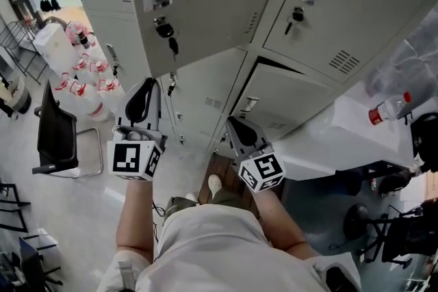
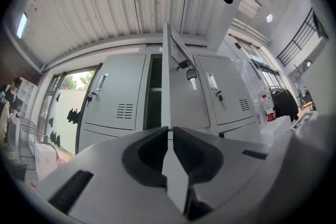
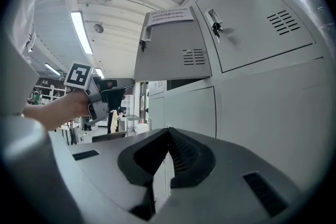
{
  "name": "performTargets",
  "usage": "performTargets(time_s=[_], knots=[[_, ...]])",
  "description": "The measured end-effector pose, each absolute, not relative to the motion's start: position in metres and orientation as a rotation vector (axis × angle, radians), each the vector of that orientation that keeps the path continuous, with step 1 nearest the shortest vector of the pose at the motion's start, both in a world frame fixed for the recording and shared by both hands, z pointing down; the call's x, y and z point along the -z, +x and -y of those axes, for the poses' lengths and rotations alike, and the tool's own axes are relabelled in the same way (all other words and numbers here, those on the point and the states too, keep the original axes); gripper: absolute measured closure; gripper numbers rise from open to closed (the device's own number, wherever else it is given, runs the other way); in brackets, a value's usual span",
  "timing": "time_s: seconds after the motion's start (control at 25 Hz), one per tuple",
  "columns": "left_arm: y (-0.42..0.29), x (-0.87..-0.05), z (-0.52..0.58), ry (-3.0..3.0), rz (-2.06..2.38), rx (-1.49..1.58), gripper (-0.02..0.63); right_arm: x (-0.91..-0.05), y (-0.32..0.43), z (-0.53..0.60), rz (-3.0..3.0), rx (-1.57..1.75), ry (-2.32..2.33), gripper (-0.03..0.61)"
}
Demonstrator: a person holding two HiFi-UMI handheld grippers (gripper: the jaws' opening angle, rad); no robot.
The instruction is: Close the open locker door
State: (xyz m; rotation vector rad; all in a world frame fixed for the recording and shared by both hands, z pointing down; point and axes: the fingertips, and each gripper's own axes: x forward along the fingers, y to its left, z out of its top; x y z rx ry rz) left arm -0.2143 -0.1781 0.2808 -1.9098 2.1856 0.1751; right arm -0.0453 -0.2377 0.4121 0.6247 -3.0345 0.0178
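Grey locker door (image 1: 212, 3) ajar — left fingers (image 2: 149, 157) pinch its edge; right fingers (image 3: 190, 157) closed.

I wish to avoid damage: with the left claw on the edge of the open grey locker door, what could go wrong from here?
The left claw pinches only the thin edge of the grey metal locker door, so it may slip off during the swing. Held there at closing, it could get trapped against the locker frame. The black-headed keys hanging from the door's lock may swing and snag.
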Motion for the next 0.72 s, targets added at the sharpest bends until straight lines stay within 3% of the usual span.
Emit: performTargets(time_s=[0.72], knots=[[-0.259,-0.278,0.211,-1.726,-2.340,-0.123,0.581,-0.414,-0.087,0.275,3.075,-0.082,0.378,0.566]])
